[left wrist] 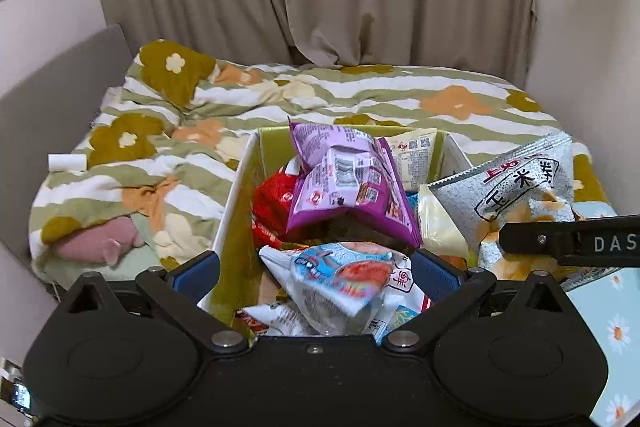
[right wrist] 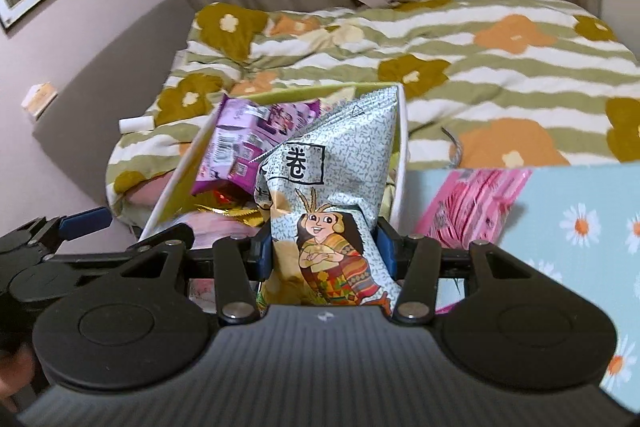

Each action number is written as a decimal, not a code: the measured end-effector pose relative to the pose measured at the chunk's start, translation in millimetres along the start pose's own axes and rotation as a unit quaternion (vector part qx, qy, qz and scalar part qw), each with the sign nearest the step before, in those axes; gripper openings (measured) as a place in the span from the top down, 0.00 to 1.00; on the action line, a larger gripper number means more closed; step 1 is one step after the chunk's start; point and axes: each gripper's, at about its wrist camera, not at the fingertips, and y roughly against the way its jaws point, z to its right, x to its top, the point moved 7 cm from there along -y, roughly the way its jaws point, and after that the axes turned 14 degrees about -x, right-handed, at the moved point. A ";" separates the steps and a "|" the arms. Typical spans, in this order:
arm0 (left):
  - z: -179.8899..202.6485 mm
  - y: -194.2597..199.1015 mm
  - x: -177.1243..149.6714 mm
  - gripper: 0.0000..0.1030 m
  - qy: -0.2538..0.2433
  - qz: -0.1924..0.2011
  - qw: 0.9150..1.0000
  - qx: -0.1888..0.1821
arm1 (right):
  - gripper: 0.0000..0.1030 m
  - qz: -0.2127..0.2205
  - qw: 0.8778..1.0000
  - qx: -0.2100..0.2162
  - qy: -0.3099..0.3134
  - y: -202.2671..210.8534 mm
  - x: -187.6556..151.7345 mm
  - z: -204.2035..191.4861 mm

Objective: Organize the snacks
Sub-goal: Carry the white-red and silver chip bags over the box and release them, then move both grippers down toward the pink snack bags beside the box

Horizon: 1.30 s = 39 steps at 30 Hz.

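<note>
Right gripper (right wrist: 325,254) is seen clamped on the grey bag (right wrist: 340,187), its blue pads pressed into both sides of the lower half, while the left gripper (left wrist: 316,269) is held wide apart with nothing pinched, a blue-and-white packet (left wrist: 340,281) lying loose between its fingers. Both are poised over the box (left wrist: 230,195), which is set on the bed's edge and is already crowded with snacks, a purple bag (left wrist: 348,187) tilted on top. The grey bag is held over the box's right side, beside a pink packet (right wrist: 472,203) on the daisy-print sheet (right wrist: 580,227). It is judged to be light, puffed with air and filled with brittle chips, so a hard squeeze is likely to crush the contents; the foil film looks slick and crinkles easily. A hold across the waist, as now, or on the flat crimped seam is judged safest. Its long axis is seen running away from the right camera and upward, the sealed top edge pointed toward the bed's far side, the printed face turned up.
</note>
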 end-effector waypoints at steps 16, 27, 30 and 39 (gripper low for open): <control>-27.1 29.6 -0.7 0.00 0.020 0.023 0.999 0.024 | 0.36 0.008 1.000 0.019 0.006 7.1 6.2 -24.3; -26.7 22.9 -20.1 0.00 0.027 -0.001 0.999 0.022 | 0.00 0.040 0.999 0.004 0.030 2.4 -8.3 -25.7; -24.5 27.8 -17.4 0.00 0.024 0.005 0.999 0.022 | 0.00 0.052 0.998 0.006 0.033 10.7 -7.8 -25.5; -9.6 43.4 -6.7 0.00 0.010 0.018 1.000 0.006 | 0.00 0.077 0.997 0.001 0.028 48.8 1.9 -11.1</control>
